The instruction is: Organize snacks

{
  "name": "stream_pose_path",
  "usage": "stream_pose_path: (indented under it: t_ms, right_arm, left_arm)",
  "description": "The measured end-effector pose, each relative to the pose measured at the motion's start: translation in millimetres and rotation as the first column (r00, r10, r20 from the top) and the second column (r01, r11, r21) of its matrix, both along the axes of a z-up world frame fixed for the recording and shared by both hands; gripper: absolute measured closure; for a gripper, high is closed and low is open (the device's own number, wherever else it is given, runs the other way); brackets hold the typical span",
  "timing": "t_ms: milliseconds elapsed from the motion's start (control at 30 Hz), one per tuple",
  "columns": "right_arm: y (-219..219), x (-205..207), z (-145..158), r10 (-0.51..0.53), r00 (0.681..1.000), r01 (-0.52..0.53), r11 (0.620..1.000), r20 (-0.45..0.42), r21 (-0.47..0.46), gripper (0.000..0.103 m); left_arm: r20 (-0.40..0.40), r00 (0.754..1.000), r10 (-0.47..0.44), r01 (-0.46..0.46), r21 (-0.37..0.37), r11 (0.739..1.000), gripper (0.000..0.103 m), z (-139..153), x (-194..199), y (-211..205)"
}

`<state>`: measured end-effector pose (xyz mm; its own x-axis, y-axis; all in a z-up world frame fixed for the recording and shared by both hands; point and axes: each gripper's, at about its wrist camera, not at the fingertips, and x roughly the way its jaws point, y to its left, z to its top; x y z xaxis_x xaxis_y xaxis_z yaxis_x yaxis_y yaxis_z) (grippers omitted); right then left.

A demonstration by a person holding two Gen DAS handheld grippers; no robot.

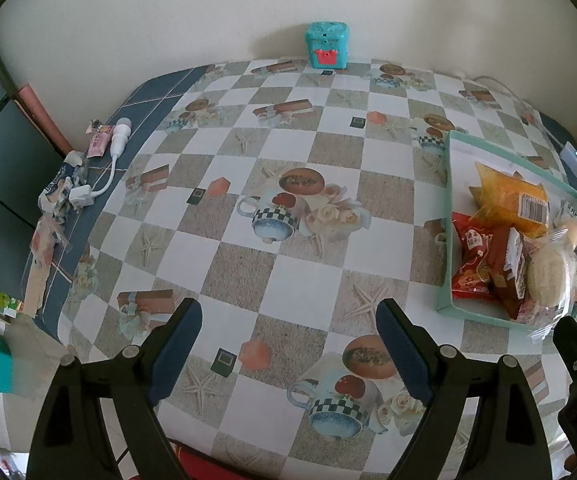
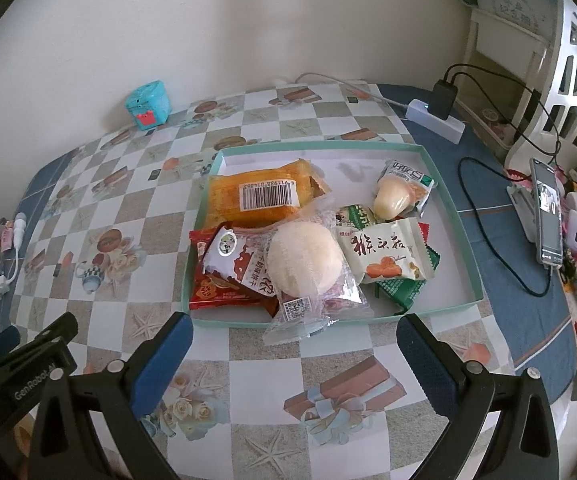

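Note:
A shallow teal tray (image 2: 454, 216) holds several snack packets: an orange one with a barcode (image 2: 260, 196), a red one (image 2: 224, 268), a clear-wrapped white round cake (image 2: 304, 264) that hangs over the front rim, a white packet with orange print (image 2: 384, 252), a green one (image 2: 400, 290) and a small cream sweet (image 2: 392, 200). My right gripper (image 2: 294, 346) is open and empty just in front of the tray. My left gripper (image 1: 288, 334) is open and empty over the bare tablecloth, left of the tray (image 1: 448, 216).
A teal toy box (image 1: 326, 46) stands at the table's back edge by the wall. A white charger cable and wrappers (image 1: 100, 160) lie at the left edge. A power strip (image 2: 436, 116), cables and a phone on a stand (image 2: 546, 216) sit right of the tray.

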<state>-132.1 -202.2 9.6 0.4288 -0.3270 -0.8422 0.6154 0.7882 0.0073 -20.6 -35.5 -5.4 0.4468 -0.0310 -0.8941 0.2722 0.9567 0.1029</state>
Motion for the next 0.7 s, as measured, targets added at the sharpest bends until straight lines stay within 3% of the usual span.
stream_pose_path:
  t_ms: [700]
  right_arm:
    - [0.7, 0.3, -0.5, -0.001, 1.000, 0.001, 1.000, 0.000, 0.002, 0.000]
  left_arm:
    - [-0.004, 1.000, 0.000, 0.000, -0.002, 1.000, 0.014, 0.3, 1.0, -1.7]
